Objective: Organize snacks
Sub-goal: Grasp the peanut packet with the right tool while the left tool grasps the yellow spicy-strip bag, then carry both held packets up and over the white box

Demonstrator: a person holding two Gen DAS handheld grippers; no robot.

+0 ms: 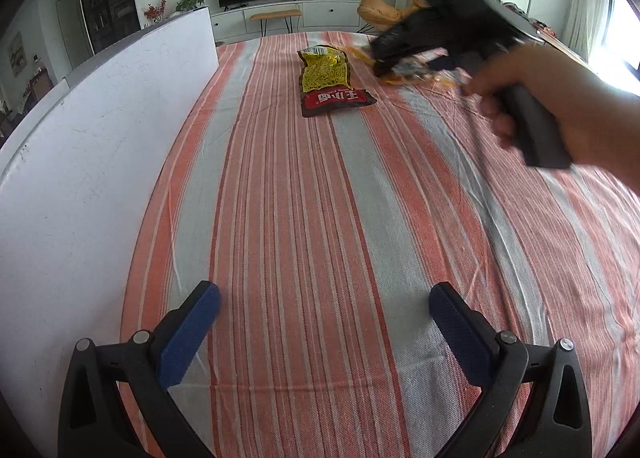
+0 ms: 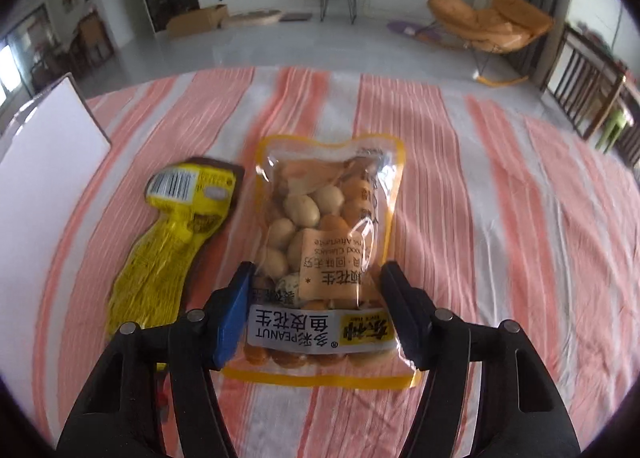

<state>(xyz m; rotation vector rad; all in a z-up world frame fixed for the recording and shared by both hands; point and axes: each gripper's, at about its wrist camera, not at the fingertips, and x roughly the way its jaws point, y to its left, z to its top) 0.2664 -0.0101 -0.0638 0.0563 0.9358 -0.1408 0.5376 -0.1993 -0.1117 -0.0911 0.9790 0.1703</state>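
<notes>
My right gripper [image 2: 318, 270] is shut on a clear, yellow-edged peanut bag [image 2: 324, 226], its blue pads pinching both sides near the label. The bag looks sharp while the cloth behind it is blurred. To its left lies a yellow and dark-red snack packet [image 2: 168, 242] flat on the striped tablecloth [image 2: 500, 218]. In the left wrist view that packet [image 1: 326, 74] lies far ahead, and a hand [image 1: 560, 98] holds the blurred right gripper [image 1: 386, 60] beside it over the peanut bag [image 1: 408, 76]. My left gripper [image 1: 324, 292] is open above bare cloth, with nothing between its fingers.
A white upright board [image 1: 100, 138] runs along the table's left side and shows at the left edge [image 2: 48, 146] of the right wrist view. Beyond the table's far edge are an orange lounge chair [image 2: 492, 26], a TV cabinet and dark wooden chairs [image 2: 584, 94].
</notes>
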